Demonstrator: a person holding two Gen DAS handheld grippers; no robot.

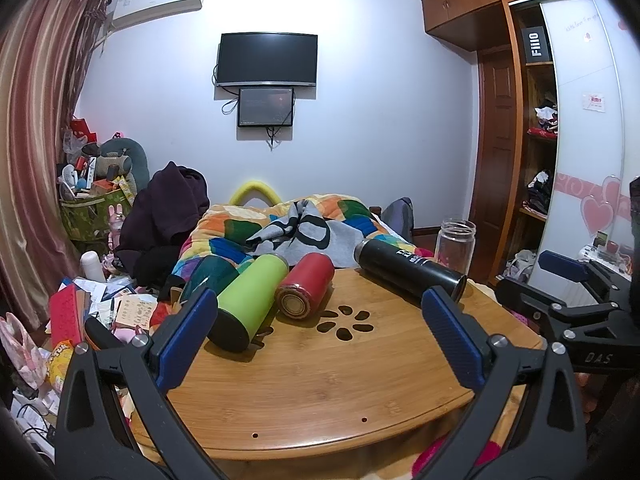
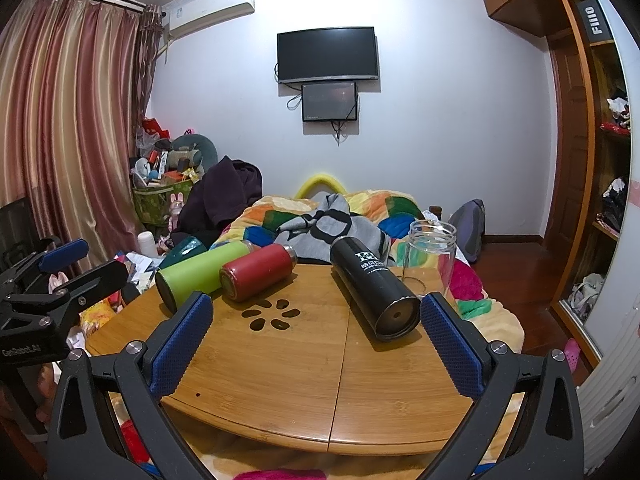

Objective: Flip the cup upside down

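Bamboo table (image 2: 280,380): round top with a petal-shaped cutout pattern near the middle; near edge cut off behind both grippers.
Black flask (image 2: 372,292): lies on its side right of centre, long axis running from far-left to near-right, base toward the right wrist camera.
Green flask (image 1: 250,294): on its side at the left, dark base toward the near-left, neck pointing away.
Red flask (image 1: 306,290): on its side just right of the green one, base facing near.
Glass cup (image 2: 430,256): stands upright at the far right edge, mouth up, long axis vertical; its lower part is hard to make out through clear walls.
Teal cup (image 1: 208,276): behind the green flask, mostly hidden.
Left gripper (image 1: 320,336): jaws spread wide, nothing between.
Right gripper (image 2: 316,340): jaws spread wide, empty.
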